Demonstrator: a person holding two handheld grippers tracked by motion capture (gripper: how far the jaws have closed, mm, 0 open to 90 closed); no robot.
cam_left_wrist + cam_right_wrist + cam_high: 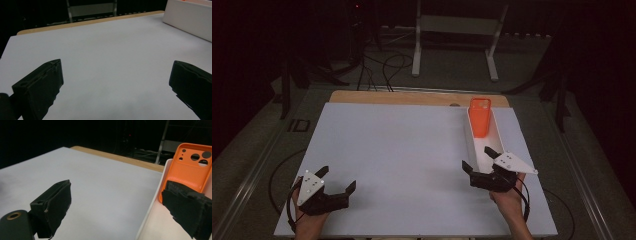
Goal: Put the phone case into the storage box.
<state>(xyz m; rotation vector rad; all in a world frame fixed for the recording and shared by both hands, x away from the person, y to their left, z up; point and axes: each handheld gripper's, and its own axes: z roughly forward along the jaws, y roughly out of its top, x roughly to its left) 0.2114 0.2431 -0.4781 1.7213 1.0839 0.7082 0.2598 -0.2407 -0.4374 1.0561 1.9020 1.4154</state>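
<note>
From above, I see my right gripper spread across the near wall of the white tray, where the orange phone case leans. My left gripper gapes over the bare table. My right gripper's view shows the case ahead.

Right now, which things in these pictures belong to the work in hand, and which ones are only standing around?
Belong to the work:
- orange phone case, leaning in the tray
- white tray
- right gripper, open at the tray's near end

Only standing around:
- left gripper, open over bare table
- white metal stand on the floor behind
- cables on the floor
</note>
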